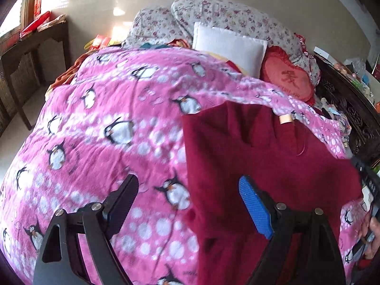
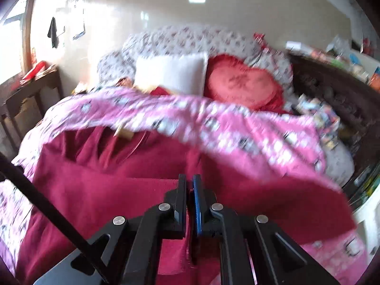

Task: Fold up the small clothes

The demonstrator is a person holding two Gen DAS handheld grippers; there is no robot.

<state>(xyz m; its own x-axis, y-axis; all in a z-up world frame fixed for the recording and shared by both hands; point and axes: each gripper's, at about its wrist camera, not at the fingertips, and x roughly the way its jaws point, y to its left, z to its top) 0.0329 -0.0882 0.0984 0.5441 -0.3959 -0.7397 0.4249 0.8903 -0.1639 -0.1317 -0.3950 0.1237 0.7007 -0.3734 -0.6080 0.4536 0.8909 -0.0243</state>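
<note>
A dark red knit garment (image 1: 256, 156) lies spread on the pink penguin blanket (image 1: 114, 123), with a tan label (image 1: 286, 118) at its far edge. My left gripper (image 1: 190, 190) is open and empty, hovering over the garment's left edge, its blue pad (image 1: 255, 209) above the red cloth. In the right wrist view my right gripper (image 2: 189, 185) is shut on a fold of the red garment (image 2: 106, 166) and holds it raised. The view is blurred by motion.
A white pillow (image 1: 228, 45), a red heart cushion (image 1: 287, 78) and floral pillows (image 1: 213, 14) lie at the head of the bed. A dark wooden table (image 1: 30, 45) stands at the left. A dark carved cabinet (image 1: 351, 114) with clutter stands at the right.
</note>
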